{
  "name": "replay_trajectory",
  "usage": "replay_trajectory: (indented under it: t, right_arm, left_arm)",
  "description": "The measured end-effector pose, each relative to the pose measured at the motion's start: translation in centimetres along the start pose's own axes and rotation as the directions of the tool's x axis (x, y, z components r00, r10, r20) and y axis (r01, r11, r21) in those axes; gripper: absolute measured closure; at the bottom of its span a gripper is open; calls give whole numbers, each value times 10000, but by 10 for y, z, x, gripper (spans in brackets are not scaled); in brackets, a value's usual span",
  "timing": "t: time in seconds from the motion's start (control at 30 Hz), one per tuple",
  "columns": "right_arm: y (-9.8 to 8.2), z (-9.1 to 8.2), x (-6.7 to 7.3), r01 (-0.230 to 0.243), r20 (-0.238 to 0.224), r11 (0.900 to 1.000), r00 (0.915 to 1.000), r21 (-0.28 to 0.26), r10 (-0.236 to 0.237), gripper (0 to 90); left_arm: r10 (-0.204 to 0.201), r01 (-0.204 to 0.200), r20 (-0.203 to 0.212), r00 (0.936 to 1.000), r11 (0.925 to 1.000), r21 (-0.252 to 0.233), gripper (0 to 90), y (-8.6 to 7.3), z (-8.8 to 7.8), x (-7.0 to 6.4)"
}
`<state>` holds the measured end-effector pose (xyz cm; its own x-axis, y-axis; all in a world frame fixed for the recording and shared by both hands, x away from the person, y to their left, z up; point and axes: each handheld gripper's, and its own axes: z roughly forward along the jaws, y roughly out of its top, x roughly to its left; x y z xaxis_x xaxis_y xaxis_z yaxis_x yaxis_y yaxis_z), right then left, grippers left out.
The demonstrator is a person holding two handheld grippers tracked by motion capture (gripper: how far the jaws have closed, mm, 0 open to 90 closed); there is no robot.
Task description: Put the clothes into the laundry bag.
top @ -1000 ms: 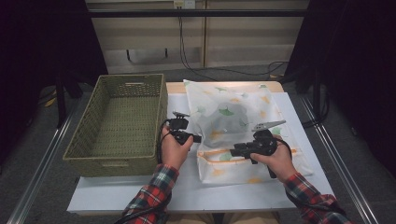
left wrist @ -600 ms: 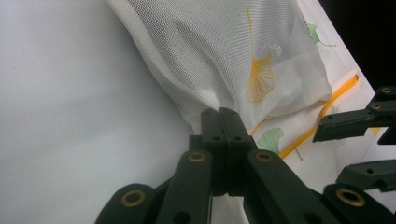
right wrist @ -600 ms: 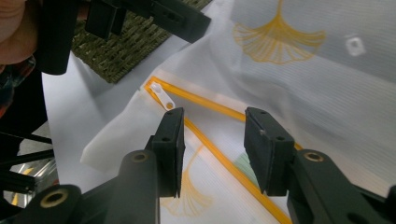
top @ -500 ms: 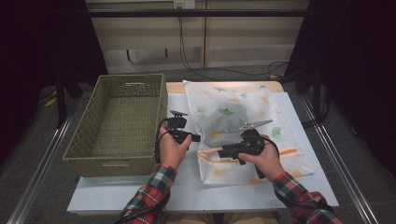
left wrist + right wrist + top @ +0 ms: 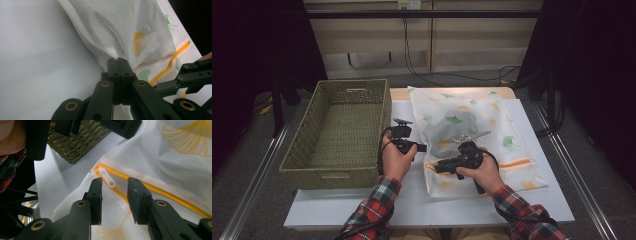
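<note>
A white mesh bag (image 5: 492, 112) with a leaf print and an orange zipper (image 5: 512, 163) lies on the table, a grey garment (image 5: 451, 127) showing through it. My left gripper (image 5: 423, 148) is shut on the bag's near left edge; in the left gripper view the mesh bag (image 5: 120, 30) bunches up at the tips of the left gripper (image 5: 117, 63). My right gripper (image 5: 115, 187) is open, and its jaws have just been closing. The white zipper pull (image 5: 106, 177) lies between its tips, untouched by the pads. In the high view the right gripper (image 5: 437, 168) sits close to the left one.
A woven basket (image 5: 387, 107) stands at the left of the white table (image 5: 537, 200), right beside my left hand; the basket's corner (image 5: 80, 142) appears in the right gripper view. Beyond the table are a floor with cables and dark curtains.
My right hand has moved left along the bag's near edge, toward the left gripper. The left hand has kept still.
</note>
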<state>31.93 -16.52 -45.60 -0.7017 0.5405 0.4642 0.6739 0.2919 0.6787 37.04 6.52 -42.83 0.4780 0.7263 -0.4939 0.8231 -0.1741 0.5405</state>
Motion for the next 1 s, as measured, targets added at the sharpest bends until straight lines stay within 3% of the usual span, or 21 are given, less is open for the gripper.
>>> replay_trajectory:
  t: [0.27, 0.7, 1.0]
  right_arm:
    - [0, 14, 6, 208, -89, 9995, 9997, 242, -206, 684]
    - [4, 13, 7, 396, -87, 9990, 9992, 219, -394, 900]
    - [6, 16, 7, 262, -229, 9996, 9994, 136, -258, 885]
  left_arm:
    - [-54, 54, 12, 10000, 10000, -15, 900, -1, 0, 1]
    - [-100, 100, 32, 9999, 9999, -47, 900, -1, 0, 2]
    - [-127, 127, 111, 9999, 9999, -15, 900, -2, 0, 2]
